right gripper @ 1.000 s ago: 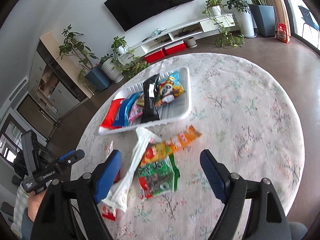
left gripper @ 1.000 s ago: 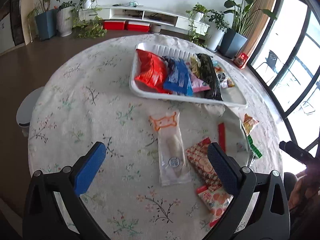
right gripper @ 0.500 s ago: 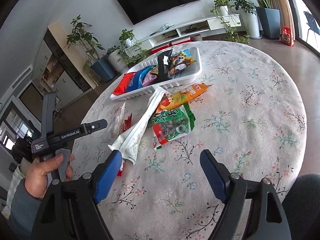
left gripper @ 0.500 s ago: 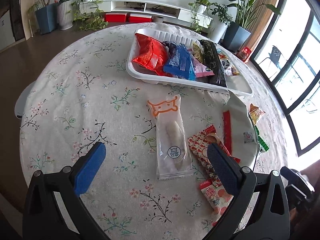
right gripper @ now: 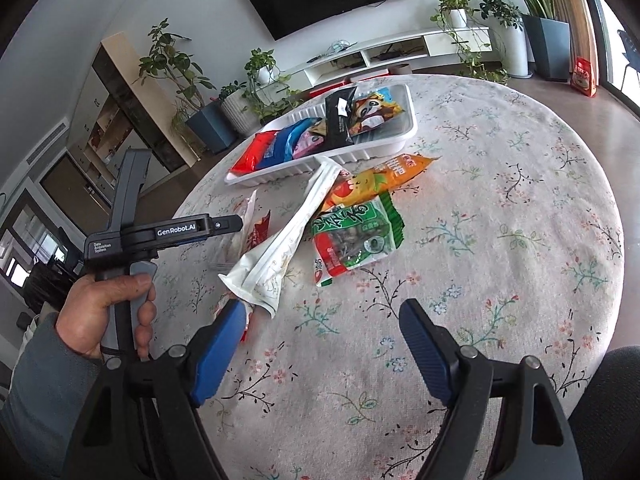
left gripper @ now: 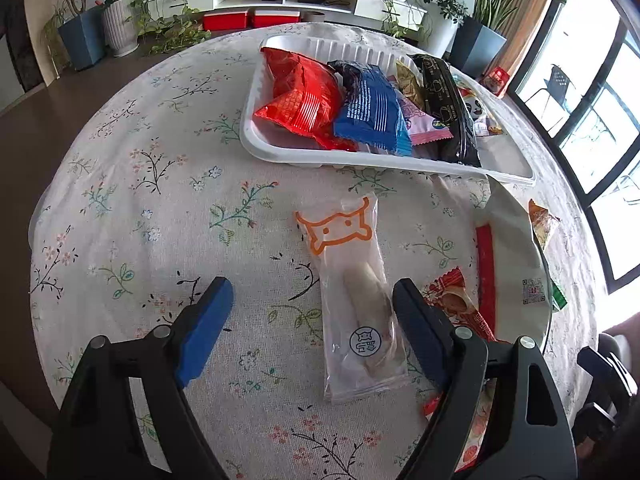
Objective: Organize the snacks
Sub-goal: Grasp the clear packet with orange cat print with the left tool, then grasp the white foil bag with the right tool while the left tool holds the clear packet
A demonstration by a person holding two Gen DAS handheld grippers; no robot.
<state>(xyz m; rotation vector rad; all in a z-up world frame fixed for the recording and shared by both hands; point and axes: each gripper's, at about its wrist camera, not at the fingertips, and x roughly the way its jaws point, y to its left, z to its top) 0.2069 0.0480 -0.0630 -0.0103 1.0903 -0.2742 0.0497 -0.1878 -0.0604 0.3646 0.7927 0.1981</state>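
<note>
Landmark: white ribbed plastic tray (left gripper: 280, 156) on the round tabletop (left gripper: 152, 200), which has a floral cloth.

Hidden or cut off:
- The tray's far right end is bare. The snacks overlap, so the pink packet (left gripper: 428, 128) and the panda packet (left gripper: 476, 114) only peek out from under the black glossy pack (left gripper: 448, 108).
- Just in front of the tray, the red-patterned wrapper (left gripper: 460, 304) is partly behind the left gripper's right finger, and its print can't be read.
- The long white sachet (right gripper: 292, 232) covers part of the orange pouch (right gripper: 384, 172) and the green bag (right gripper: 356, 236).

Materials and shapes:
- In the tray there are a crinkled red foil bag (left gripper: 304, 100) and a blue foil bag (left gripper: 372, 116).
- In front of the tray lies a flat clear sleeve (left gripper: 356, 292) holding a pale stick snack, with an orange cat outline printed on it.

Writing:
- "GenRobot.AI" and "Data Acquisition System" are on the left tool body.
- The snack print is too small to read.

Grippers:
- The left gripper (left gripper: 308, 328) has its jaws closing. The clear sleeve's lower half lies between them, against the right finger, and the pads aren't pressing on it.
- The right gripper (right gripper: 320, 344) has its jaws apart over bare cloth, well in front of the tray, and it holds nothing.
- A hand (right gripper: 108, 312) in a grey sleeve holds the left tool.
</note>
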